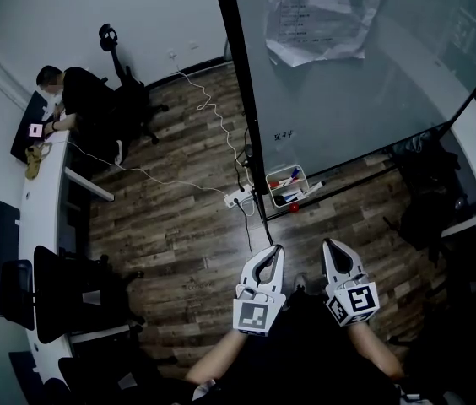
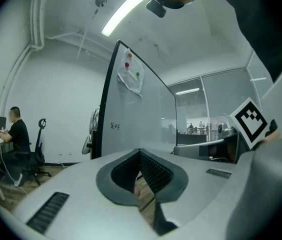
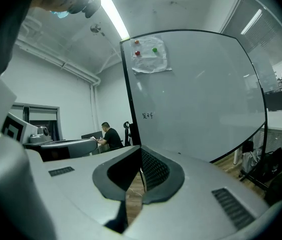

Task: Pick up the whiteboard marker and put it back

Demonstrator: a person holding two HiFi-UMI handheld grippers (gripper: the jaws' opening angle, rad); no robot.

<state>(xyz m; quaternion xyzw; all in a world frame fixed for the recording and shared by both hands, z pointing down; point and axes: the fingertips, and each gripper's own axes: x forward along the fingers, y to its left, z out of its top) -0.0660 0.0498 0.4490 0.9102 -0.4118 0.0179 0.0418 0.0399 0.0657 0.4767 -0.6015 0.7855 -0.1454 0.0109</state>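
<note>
Left gripper (image 1: 276, 250) and right gripper (image 1: 330, 244): jaws pinched together, both empty. Markers (image 1: 288, 180) lie in tray (image 1: 300, 172) at whiteboard (image 1: 373, 83) foot, well apart from grippers. Axis and heading too small to read.

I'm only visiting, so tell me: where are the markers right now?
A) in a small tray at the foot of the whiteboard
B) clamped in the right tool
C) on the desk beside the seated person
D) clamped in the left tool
A: the markers lie in the small white tray at the foot of the whiteboard, while the left tool and right tool are shut on nothing.
</note>
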